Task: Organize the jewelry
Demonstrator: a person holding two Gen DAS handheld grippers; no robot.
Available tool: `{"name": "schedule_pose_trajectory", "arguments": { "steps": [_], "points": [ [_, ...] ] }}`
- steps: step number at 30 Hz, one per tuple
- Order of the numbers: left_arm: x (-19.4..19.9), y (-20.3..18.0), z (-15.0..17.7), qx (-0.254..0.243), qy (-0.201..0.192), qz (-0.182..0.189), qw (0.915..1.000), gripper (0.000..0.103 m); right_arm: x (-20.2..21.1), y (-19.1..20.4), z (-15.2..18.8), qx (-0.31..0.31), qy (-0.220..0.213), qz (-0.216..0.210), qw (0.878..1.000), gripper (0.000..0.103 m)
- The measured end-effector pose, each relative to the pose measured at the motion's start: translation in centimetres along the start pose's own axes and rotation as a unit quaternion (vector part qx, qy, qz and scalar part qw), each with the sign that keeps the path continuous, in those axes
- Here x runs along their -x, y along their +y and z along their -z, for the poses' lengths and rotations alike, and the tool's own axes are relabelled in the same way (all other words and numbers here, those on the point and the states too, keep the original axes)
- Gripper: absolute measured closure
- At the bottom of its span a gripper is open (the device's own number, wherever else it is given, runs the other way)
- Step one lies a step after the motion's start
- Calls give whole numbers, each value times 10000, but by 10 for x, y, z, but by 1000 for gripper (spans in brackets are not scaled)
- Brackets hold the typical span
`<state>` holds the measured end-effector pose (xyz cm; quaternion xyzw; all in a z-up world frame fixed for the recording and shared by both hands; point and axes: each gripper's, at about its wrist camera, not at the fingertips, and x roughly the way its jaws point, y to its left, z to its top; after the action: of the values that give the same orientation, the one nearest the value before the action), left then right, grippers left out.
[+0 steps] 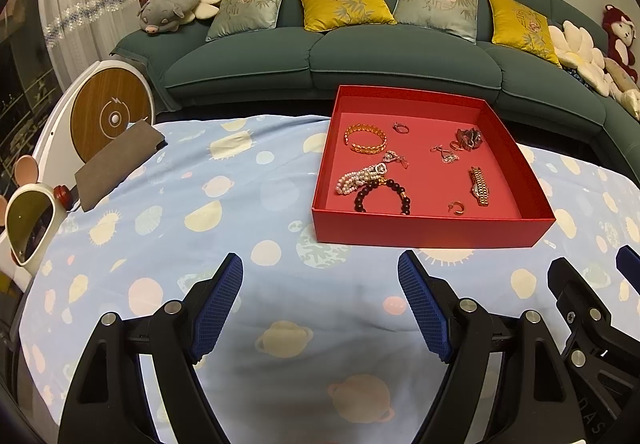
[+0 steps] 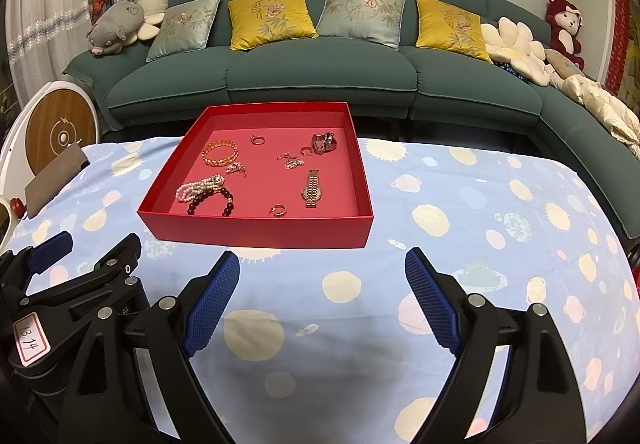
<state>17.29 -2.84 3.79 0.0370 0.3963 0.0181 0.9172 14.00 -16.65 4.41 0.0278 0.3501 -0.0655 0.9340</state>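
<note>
A shallow red box (image 1: 432,234) (image 2: 256,232) sits on the blue patterned tablecloth (image 1: 192,211) (image 2: 460,195) and holds loose jewelry. Inside lie a gold bangle (image 1: 365,138) (image 2: 220,152), a pearl bracelet (image 1: 356,179) (image 2: 198,188), a dark bead bracelet (image 1: 382,197) (image 2: 211,200), a gold watch (image 1: 479,185) (image 2: 312,188), rings, earrings and a dark hair clip (image 1: 469,138) (image 2: 325,142). My left gripper (image 1: 320,276) stands open in front of the box, nothing between its blue pads. My right gripper (image 2: 322,272) is open too, beside the left one, also short of the box.
A grey flat pouch (image 1: 118,163) (image 2: 54,175) lies at the table's left edge, next to a small white mirror (image 1: 30,219). A round white and wood device (image 1: 110,109) stands behind it. A green sofa (image 1: 360,59) with cushions and plush toys fills the background.
</note>
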Motion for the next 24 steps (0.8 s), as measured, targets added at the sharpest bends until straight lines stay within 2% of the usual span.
{"name": "schedule_pose_trajectory", "arguments": {
  "steps": [24],
  "points": [
    [1,0,-1,-27,-39,5,10000,26,2,-1,1,-21,-51,4,10000,21]
  ]
}}
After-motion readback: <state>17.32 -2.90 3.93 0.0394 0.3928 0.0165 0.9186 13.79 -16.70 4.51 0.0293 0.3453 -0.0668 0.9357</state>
